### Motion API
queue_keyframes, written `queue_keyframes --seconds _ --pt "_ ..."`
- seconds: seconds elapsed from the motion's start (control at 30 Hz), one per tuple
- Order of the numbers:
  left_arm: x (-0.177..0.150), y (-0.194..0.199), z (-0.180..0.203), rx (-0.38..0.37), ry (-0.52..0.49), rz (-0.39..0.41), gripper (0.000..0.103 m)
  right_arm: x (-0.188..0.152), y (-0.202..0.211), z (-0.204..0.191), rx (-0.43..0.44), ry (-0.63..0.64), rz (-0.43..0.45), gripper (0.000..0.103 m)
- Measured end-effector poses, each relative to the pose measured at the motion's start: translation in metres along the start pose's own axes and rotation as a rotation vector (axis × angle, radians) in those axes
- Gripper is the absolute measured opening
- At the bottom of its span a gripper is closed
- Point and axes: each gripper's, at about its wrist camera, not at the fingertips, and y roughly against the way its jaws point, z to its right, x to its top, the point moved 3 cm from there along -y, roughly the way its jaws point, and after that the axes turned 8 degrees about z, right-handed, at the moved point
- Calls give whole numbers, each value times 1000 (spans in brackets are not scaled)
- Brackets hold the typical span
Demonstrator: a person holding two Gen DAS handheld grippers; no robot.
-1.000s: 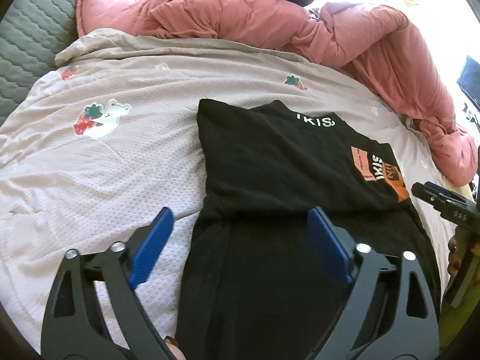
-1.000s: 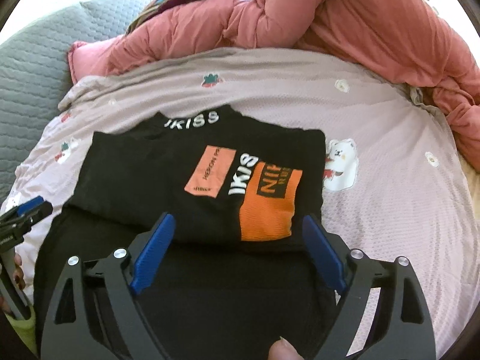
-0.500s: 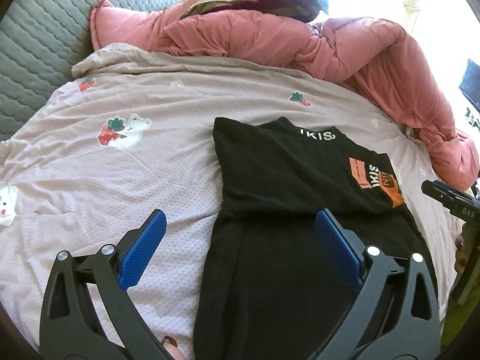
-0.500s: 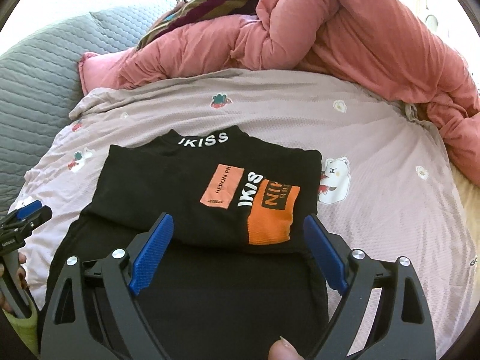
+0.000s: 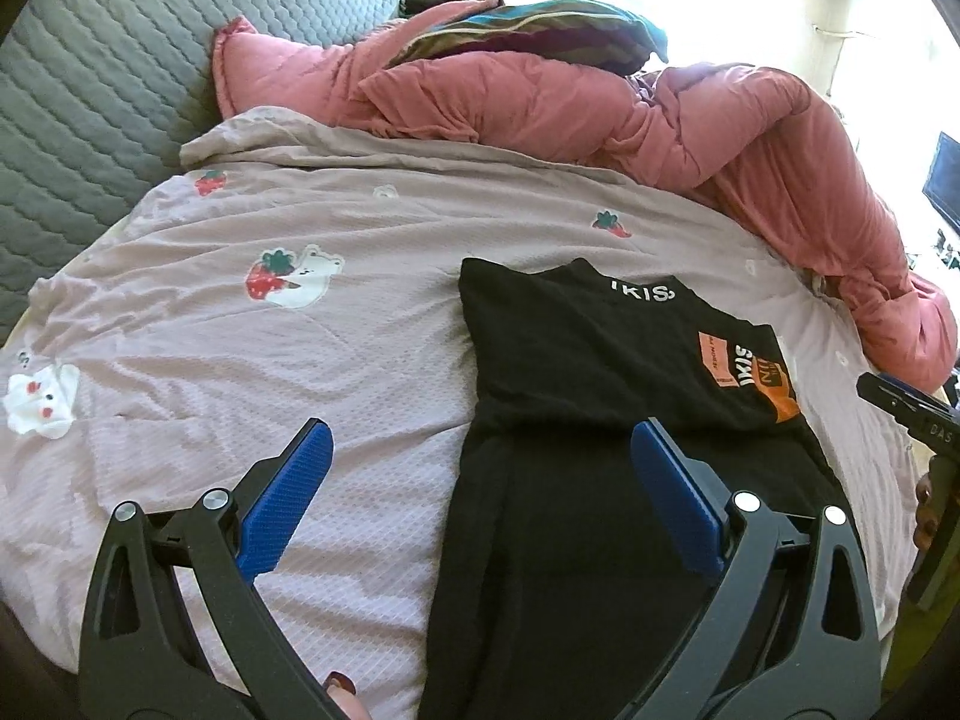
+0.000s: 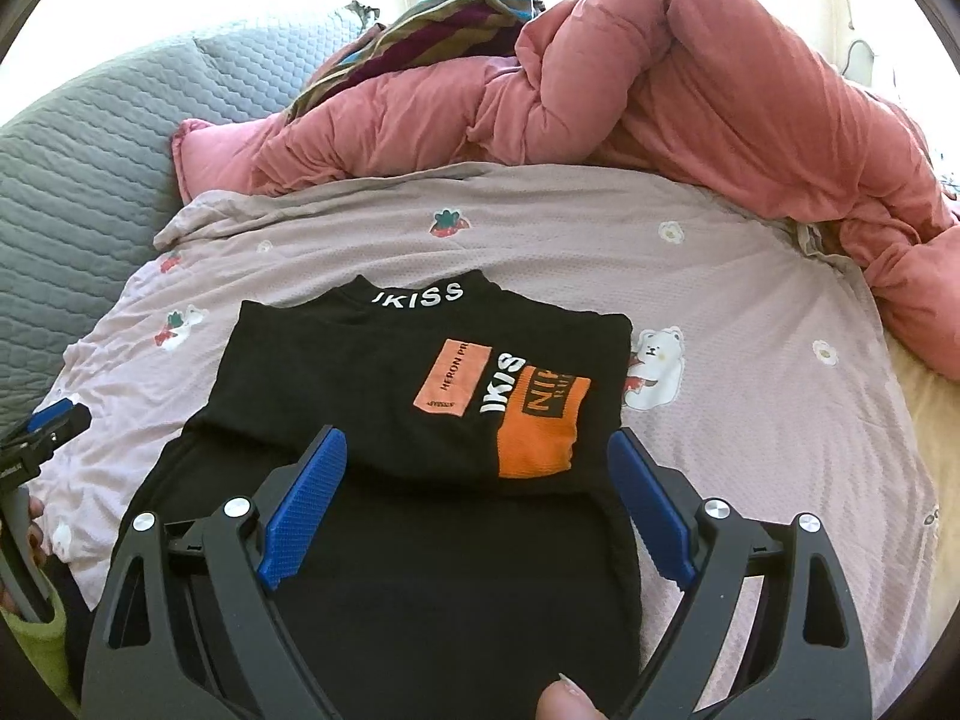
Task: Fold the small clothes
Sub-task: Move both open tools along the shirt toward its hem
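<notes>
Now the black shirt (image 6: 384, 372) is lying on the pale pink printed sheet (image 6: 750, 420), its upper part, with the orange patches and white lettering, lying doubled over the lower part nearer the person. The right gripper (image 6: 474, 504) is hovering above the shirt's near half with its blue pads spread wide and nothing between them; the left gripper (image 5: 480, 480) is standing equally spread, one pad over the sheet just beside the shirt's left edge, the other over the black cloth.

Judging by this, one fold is done and the next is waiting. To do it well, each gripper should be pinching both layers at a near corner of the shirt, lifting together and evenly, so the edges are meeting squarely and no crease is being dragged in.

Counting: one shirt, two grippers, one sheet under the shirt, one rumpled pink duvet (image 6: 690, 102) beyond the shirt, one striped cloth (image 6: 432, 24) behind that.
</notes>
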Motion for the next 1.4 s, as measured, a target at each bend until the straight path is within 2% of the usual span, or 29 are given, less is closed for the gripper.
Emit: queue_keyframes --seconds 0.23,0.8,1.03,1.27,1.33,1.4 --pt "-7 11 -7 3 -1 -3 93 -4 17 0 1 17 15 88" --pt "-36 38 -24 25 -1 -26 93 -35 39 7 -3 30 -23 88" --pt "-53 40 -32 21 12 -60 93 -51 44 8 2 44 -52 88" --pt "-69 44 -29 -4 2 -98 80 -66 50 15 1 37 -71 88" --pt "-74 44 -28 -12 -1 -110 68 -69 52 17 0 38 -74 88" --pt "-80 43 -27 -31 5 -132 62 -72 53 18 2 36 -80 88"
